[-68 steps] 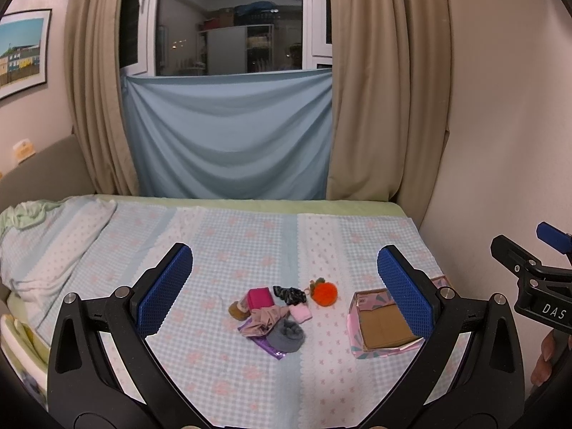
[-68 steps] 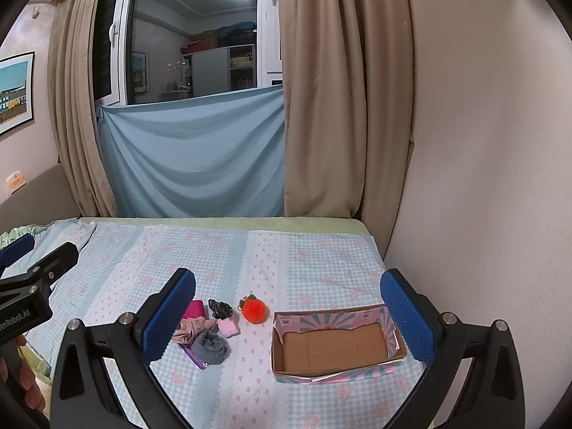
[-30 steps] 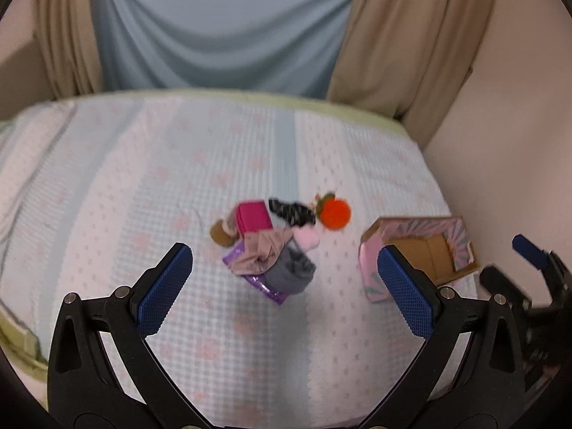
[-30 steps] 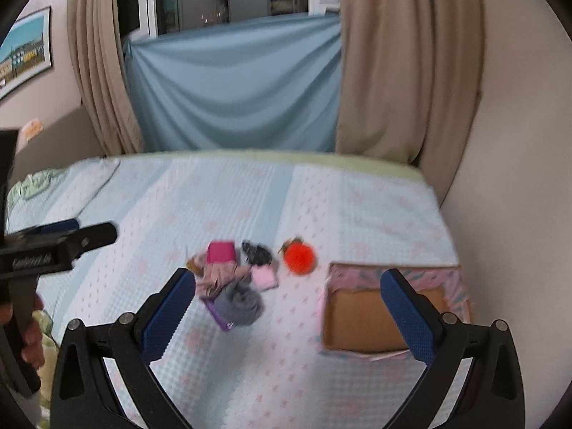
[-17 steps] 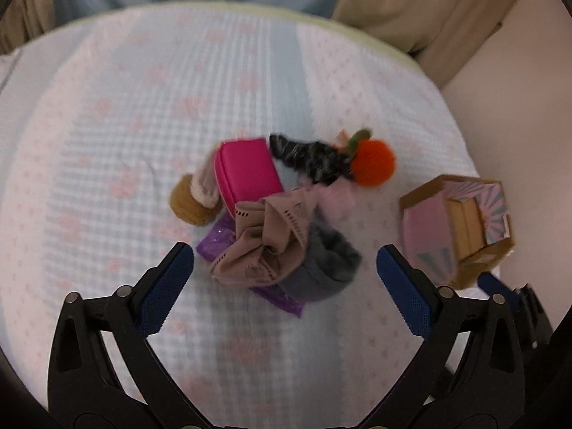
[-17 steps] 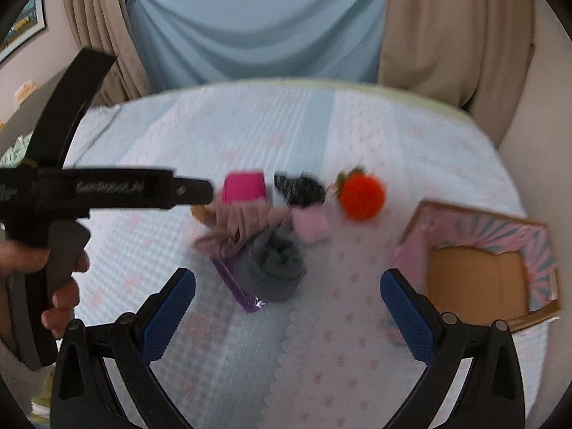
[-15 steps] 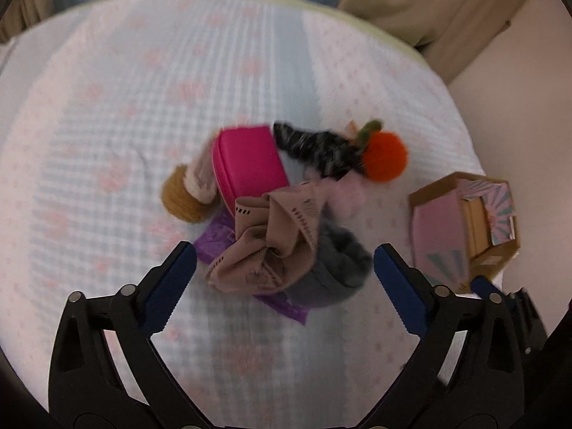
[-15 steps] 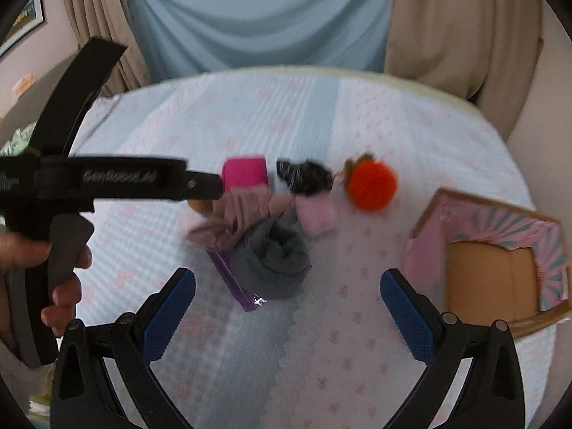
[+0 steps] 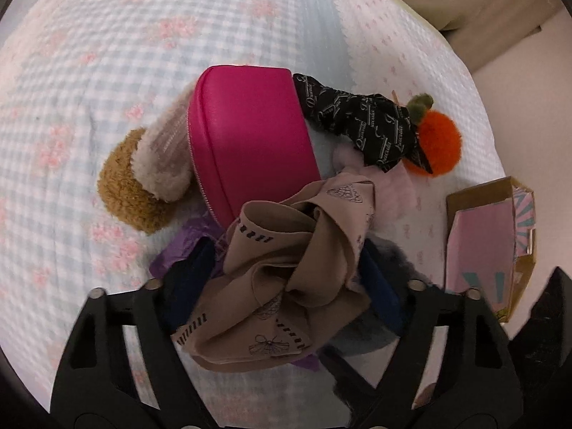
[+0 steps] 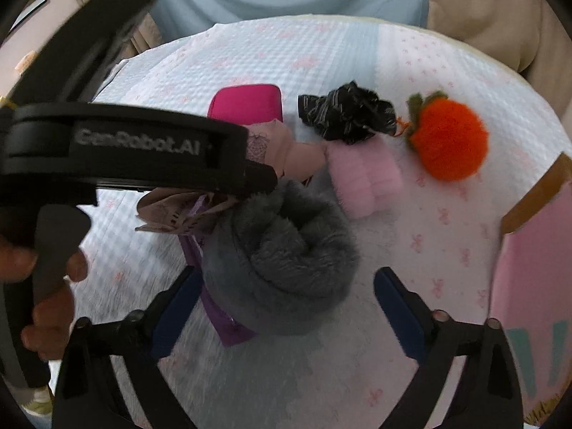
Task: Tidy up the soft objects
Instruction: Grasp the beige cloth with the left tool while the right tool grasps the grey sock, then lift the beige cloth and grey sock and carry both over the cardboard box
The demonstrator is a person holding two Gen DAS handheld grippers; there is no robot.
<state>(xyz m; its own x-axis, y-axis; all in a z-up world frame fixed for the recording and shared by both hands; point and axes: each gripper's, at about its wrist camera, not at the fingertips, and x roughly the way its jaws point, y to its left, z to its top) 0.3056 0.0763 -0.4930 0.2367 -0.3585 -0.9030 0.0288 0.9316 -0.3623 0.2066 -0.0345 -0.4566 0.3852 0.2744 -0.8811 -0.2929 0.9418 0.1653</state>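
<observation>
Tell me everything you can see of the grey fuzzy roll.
The grey roll is plush, furry fabric curled into a thick bundle, a fold spiralling on top. It lies on the bedspread, partly over a purple bag, against the beige cloth. The right gripper straddles it, jaws closing, pads not yet touching.

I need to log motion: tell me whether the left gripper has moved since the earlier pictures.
Yes. The left gripper has come down onto the pile, its jaws closing around the beige cloth; the pink case now looms far larger.
</observation>
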